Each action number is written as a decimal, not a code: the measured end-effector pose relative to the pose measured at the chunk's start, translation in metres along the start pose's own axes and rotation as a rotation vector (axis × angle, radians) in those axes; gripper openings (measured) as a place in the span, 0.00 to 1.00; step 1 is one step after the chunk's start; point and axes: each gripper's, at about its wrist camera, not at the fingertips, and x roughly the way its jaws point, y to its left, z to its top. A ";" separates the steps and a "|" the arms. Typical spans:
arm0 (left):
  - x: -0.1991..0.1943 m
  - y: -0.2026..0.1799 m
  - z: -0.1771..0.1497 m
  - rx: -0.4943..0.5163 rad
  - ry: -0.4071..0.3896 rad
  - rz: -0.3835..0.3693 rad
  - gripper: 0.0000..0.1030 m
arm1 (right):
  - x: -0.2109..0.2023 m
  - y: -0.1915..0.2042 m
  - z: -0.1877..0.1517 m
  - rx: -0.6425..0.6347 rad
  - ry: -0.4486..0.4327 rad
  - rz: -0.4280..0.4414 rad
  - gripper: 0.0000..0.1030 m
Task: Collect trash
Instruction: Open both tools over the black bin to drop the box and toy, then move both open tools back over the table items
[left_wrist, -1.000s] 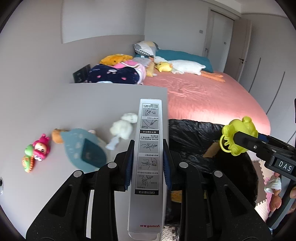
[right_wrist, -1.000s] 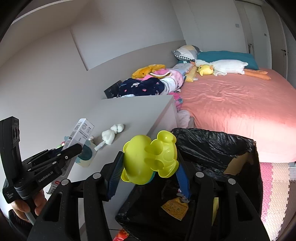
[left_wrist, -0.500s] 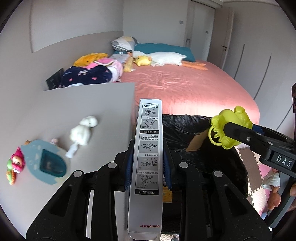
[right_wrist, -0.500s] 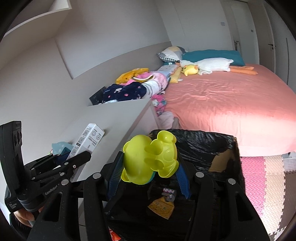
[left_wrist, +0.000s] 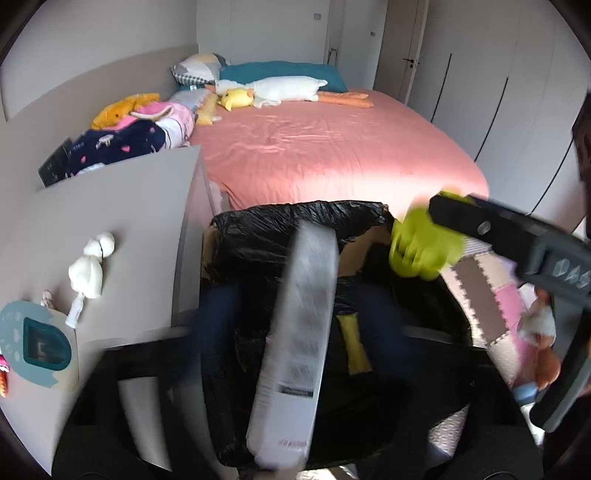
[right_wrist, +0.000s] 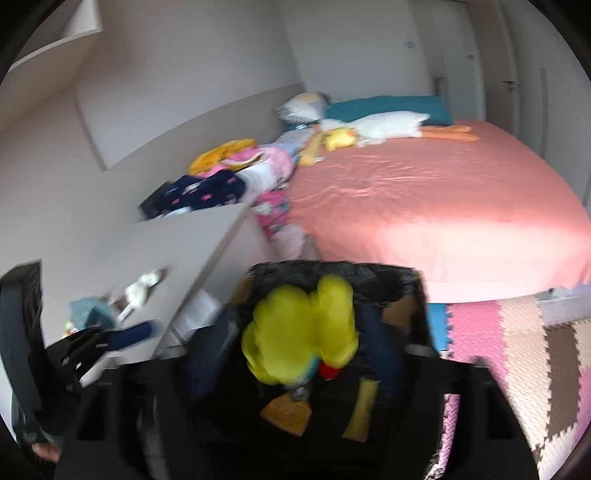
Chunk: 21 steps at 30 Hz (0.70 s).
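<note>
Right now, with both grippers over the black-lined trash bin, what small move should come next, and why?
Probably pull both grippers back toward the grey cabinet top. The left gripper and right gripper are both opening, and the long white carton and the yellow-green plastic toy are blurred above the black-lined trash bin, apparently dropping in. A crumpled white tissue remains on the cabinet.

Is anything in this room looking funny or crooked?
Yes. A long white box hangs tilted and blurry over the black trash bag, between the left gripper's opening jaws. A yellow-green toy is blurred over the same bag between the right gripper's opening jaws. Both look mid-drop, though I can't be sure.
</note>
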 end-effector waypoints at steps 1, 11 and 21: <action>-0.001 -0.003 -0.001 0.016 -0.017 0.021 0.94 | -0.001 -0.002 0.000 0.008 -0.014 -0.007 0.83; 0.000 0.011 -0.006 -0.034 -0.008 0.054 0.94 | 0.001 -0.009 -0.001 0.022 -0.020 -0.017 0.83; -0.009 0.023 -0.013 -0.051 -0.021 0.092 0.94 | 0.007 0.004 -0.004 0.004 -0.002 0.006 0.83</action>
